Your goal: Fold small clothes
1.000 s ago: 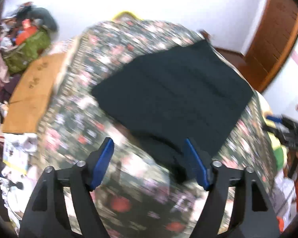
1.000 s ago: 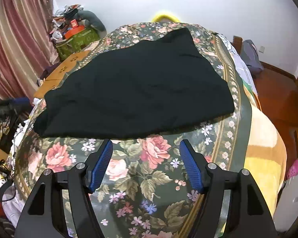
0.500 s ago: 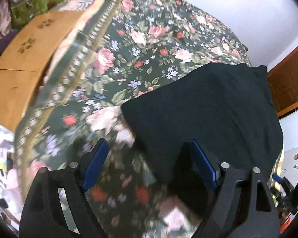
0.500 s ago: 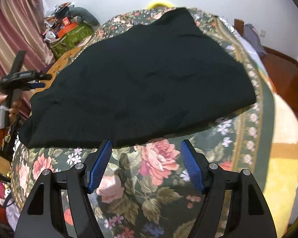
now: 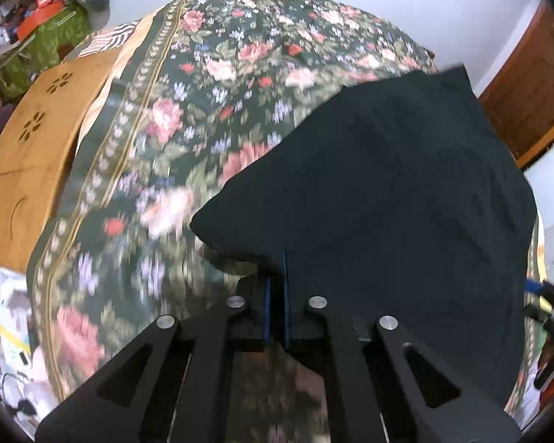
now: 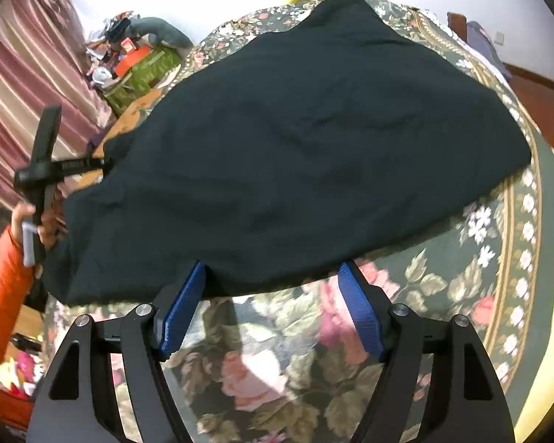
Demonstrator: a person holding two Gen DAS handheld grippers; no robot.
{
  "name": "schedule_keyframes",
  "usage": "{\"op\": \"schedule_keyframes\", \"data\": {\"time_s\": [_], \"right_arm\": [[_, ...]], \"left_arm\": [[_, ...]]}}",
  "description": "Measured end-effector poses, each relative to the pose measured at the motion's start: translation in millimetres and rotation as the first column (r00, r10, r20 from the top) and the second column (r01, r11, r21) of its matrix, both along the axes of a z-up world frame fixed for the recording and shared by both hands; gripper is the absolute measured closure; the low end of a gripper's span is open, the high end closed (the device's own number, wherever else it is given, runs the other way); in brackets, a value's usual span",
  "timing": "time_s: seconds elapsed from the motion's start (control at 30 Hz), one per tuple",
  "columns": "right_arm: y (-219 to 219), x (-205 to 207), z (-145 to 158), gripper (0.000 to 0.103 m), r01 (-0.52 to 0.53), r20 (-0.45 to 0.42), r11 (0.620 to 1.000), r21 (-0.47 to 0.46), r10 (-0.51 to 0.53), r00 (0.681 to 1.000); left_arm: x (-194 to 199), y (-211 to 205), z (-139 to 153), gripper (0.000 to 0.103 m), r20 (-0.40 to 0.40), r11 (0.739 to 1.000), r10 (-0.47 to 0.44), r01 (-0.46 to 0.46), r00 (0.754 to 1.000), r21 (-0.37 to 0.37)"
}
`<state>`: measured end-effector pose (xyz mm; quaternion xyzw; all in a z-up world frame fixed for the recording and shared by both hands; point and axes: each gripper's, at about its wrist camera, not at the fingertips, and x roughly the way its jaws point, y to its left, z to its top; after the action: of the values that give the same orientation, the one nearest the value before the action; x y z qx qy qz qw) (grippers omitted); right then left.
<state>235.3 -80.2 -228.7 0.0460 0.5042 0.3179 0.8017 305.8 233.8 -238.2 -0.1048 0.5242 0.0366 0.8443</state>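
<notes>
A black garment [image 6: 295, 140] lies spread flat on a floral bedspread [image 6: 461, 277]. In the left wrist view the same black garment [image 5: 406, 203] fills the right half. My left gripper [image 5: 276, 280] is shut on the garment's near edge at a corner, blue pads pressed together on the cloth. My right gripper [image 6: 273, 277] is open, its blue pads [image 6: 183, 310] straddling the garment's near hem, low over the bedspread. The left gripper also shows at the left of the right wrist view [image 6: 44, 170], held in a hand with an orange sleeve.
A wooden board [image 5: 29, 155] lies beside the bed on the left. A green box [image 6: 144, 70] with clutter stands by striped curtains [image 6: 26, 85]. A wooden door [image 5: 528, 103] is at the right. The bedspread's bare floral part [image 5: 210, 85] lies left of the garment.
My left gripper has closed on the garment's edge; it was open before. My right gripper has moved forward to the near hem and stays open.
</notes>
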Motion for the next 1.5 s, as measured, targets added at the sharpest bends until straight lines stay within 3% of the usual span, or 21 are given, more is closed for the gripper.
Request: {"op": "schedule_keyframes", "data": {"time_s": [0.27, 0.4, 0.5, 0.57, 0.63, 0.73, 0.8, 0.9, 1.1, 1.33, 1.4, 1.5], "right_arm": [[6.6, -23.6, 4.7, 0.032, -0.037, -0.007, 0.999, 0.039, 0.037, 0.999], [9.3, -26.6, 2.3, 0.03, -0.033, 0.012, 0.997, 0.067, 0.032, 0.999], [13.6, -24.8, 0.1, 0.05, -0.04, 0.048, 0.998, 0.046, 0.038, 0.998], [14.6, -19.8, -0.7, 0.08, -0.043, 0.069, 0.999, 0.022, 0.041, 0.997], [10.7, -13.6, -2.2, 0.091, -0.049, 0.062, 0.998, 0.033, 0.047, 0.997], [4.3, -9.8, -3.1, 0.095, -0.06, 0.054, 0.997, 0.042, 0.058, 0.997], [1.9, -9.2, -2.3, 0.096, -0.069, 0.076, 0.998, 0.007, 0.068, 0.995], [-4.4, -3.0, -2.7, 0.096, -0.067, 0.095, 0.997, -0.04, 0.07, 0.993], [-30.7, 21.9, -5.2, 0.097, 0.01, 0.121, 0.99, -0.137, 0.007, 0.993], [-61.9, 36.8, 6.8, 0.095, 0.069, 0.135, 0.984, -0.167, -0.046, 0.99], [-67.4, 39.4, 14.6, 0.091, 0.079, 0.15, 0.983, -0.165, -0.055, 0.987], [-76.5, 47.2, 25.0, 0.065, 0.109, 0.176, 0.984, -0.144, -0.083, 0.981]], "left_arm": [[-85.0, -36.5, 5.4, 0.099, -0.02, 0.996, -0.036, 0.038, 0.999, 0.08], [-125.5, -44.0, 12.1, 0.099, 0.001, 0.998, -0.009, 0.009, 1.0, 0.055], [-143.3, -48.3, 14.7, 0.099, -0.006, 0.999, 0.008, -0.008, 1.0, 0.031], [-148.6, -52.5, 17.1, 0.099, -0.009, 0.999, 0.009, -0.008, 1.0, 0.033], [-150.6, -56.1, 19.9, 0.099, -0.015, 0.999, 0.003, -0.002, 1.0, 0.054], [-149.8, -55.4, 29.2, 0.09, -0.021, 0.997, 0.0, 0.001, 1.0, 0.074], [-147.8, -50.3, 37.5, 0.073, -0.005, 0.998, 0.014, -0.014, 1.0, 0.063], [-139.0, -43.5, 54.5, 0.051, 0.047, 0.993, 0.038, -0.043, 0.998, 0.106], [-94.3, -47.5, 68.3, 0.048, 0.077, 0.993, 0.003, -0.012, 0.997, 0.117], [1.2, -77.2, 56.9, 0.045, 0.074, 0.996, -0.074, 0.07, 0.994, 0.059], [25.1, -80.4, 51.5, 0.042, 0.069, 0.996, -0.087, 0.084, 0.994, 0.041], [67.5, -85.1, 38.6, 0.041, 0.044, 0.994, -0.1, 0.098, 0.994, 0.043]]}}
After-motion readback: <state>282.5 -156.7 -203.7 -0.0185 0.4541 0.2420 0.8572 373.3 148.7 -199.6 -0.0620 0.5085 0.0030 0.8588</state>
